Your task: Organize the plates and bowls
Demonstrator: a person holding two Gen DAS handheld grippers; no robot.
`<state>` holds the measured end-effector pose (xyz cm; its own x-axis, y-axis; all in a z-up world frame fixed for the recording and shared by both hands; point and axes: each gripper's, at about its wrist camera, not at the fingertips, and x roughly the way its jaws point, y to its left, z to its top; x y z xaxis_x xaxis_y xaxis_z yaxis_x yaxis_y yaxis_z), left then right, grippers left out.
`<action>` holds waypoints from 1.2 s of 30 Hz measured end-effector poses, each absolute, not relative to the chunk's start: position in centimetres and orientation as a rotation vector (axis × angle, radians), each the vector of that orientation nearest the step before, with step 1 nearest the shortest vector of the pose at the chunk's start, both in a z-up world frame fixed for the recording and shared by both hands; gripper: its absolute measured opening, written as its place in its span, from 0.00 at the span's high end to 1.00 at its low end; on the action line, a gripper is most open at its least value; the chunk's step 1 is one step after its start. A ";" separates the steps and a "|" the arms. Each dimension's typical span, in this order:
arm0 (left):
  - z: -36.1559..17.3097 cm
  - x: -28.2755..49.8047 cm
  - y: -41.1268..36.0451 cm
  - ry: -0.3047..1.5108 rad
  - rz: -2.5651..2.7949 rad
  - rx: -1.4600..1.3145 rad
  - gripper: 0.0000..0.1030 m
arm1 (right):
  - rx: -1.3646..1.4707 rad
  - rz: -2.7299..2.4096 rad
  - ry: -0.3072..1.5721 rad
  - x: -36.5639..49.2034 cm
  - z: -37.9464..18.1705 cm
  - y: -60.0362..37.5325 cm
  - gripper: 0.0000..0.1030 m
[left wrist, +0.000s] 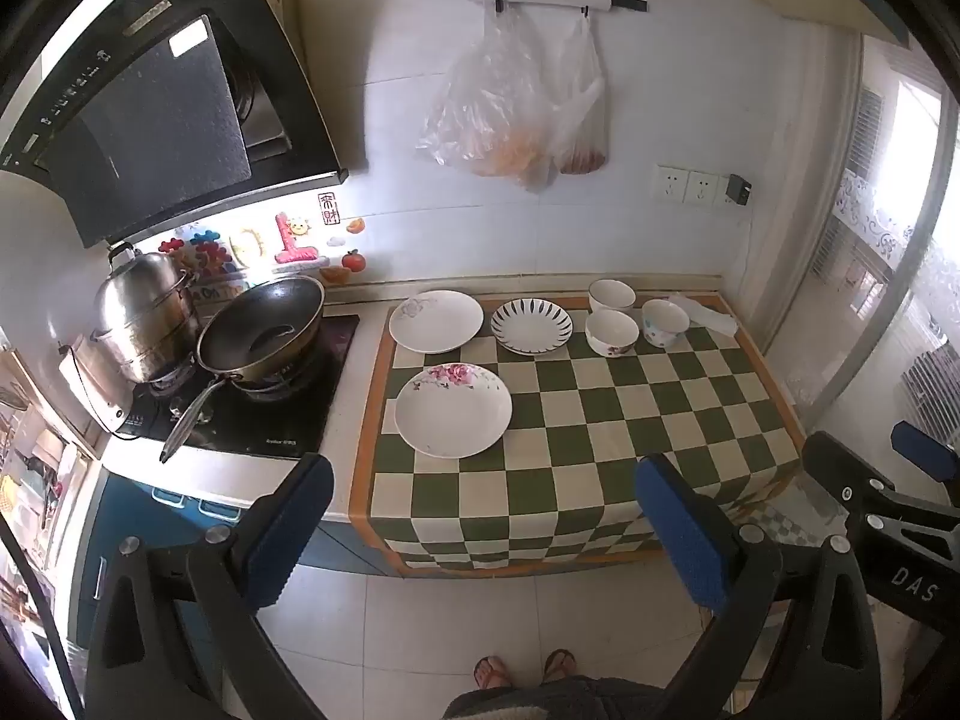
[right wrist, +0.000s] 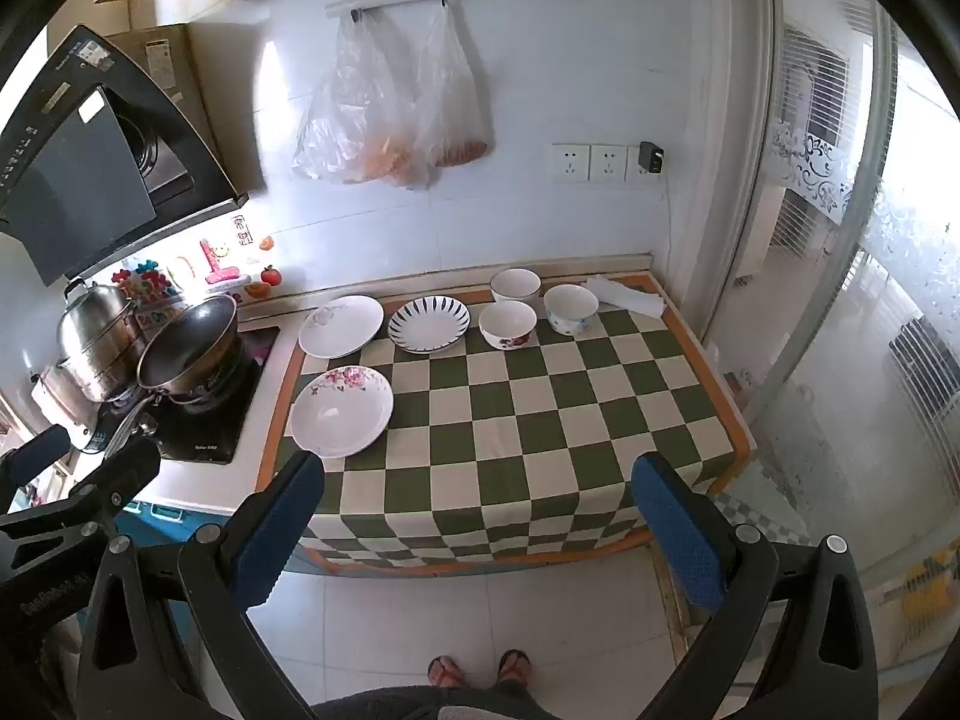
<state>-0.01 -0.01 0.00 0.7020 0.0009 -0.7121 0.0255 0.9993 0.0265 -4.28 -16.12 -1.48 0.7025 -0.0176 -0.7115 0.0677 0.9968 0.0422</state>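
Note:
On the green-checked cloth [left wrist: 630, 420] lie three plates: a pink-flowered plate [left wrist: 453, 410] [right wrist: 342, 411] at the front left, a plain white plate [left wrist: 436, 321] [right wrist: 341, 326] behind it, and a black-striped plate [left wrist: 531, 326] [right wrist: 428, 324]. Three bowls stand at the back right: a white bowl [left wrist: 611, 295] [right wrist: 515, 285], a red-flowered bowl [left wrist: 612, 331] [right wrist: 507, 324], and a blue-patterned bowl [left wrist: 665, 321] [right wrist: 570, 308]. My left gripper [left wrist: 480, 516] and right gripper [right wrist: 474, 516] are both open and empty, held back from the counter's front edge.
A gas stove [left wrist: 252, 408] with a wok [left wrist: 261, 324] and a steel steamer pot [left wrist: 147, 315] sits left of the cloth. Folded white paper [left wrist: 705, 313] lies at the back right corner. Plastic bags [left wrist: 516, 102] hang on the wall. A glass door [right wrist: 870, 300] stands to the right.

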 end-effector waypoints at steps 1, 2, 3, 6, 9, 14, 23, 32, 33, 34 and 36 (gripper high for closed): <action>0.0 0.0 0.0 0.796 -0.015 0.033 0.00 | 0.066 -0.048 0.792 -4.3 -1.5 -16.1 0.00; 0.0 0.1 0.0 0.798 -0.015 0.033 0.00 | 0.066 -0.048 0.791 -4.3 -1.5 -16.1 0.00; 0.0 0.0 0.0 0.791 -0.016 0.032 0.00 | 0.067 -0.048 0.791 -4.3 -1.5 -16.1 0.00; 0.1 -0.1 0.0 0.794 -0.016 0.030 0.00 | 0.071 -0.045 0.792 -4.3 -1.4 -16.1 0.00; 0.4 -0.2 0.0 0.793 -0.017 0.028 0.00 | 0.073 -0.045 0.790 -4.3 -1.4 -16.1 0.00; -0.1 0.2 0.4 0.797 -0.014 0.032 0.00 | 0.072 -0.047 0.784 -4.2 -1.5 -16.0 0.00; -0.1 0.1 0.1 0.796 -0.015 0.028 0.00 | 0.074 -0.047 0.781 -4.3 -1.4 -16.1 0.00; -0.1 -0.1 -0.2 0.794 -0.013 0.027 0.00 | 0.078 -0.042 0.781 -4.4 -1.3 -16.1 0.00; -0.1 -0.1 -0.2 0.794 -0.014 0.026 0.00 | 0.079 -0.042 0.781 -4.4 -1.3 -16.1 0.00; -0.1 -0.2 -0.2 0.793 -0.015 0.026 0.00 | 0.079 -0.042 0.780 -4.4 -1.3 -16.0 0.00; -0.1 -0.1 -0.2 0.794 -0.014 0.027 0.00 | 0.079 -0.042 0.780 -4.4 -1.3 -16.0 0.00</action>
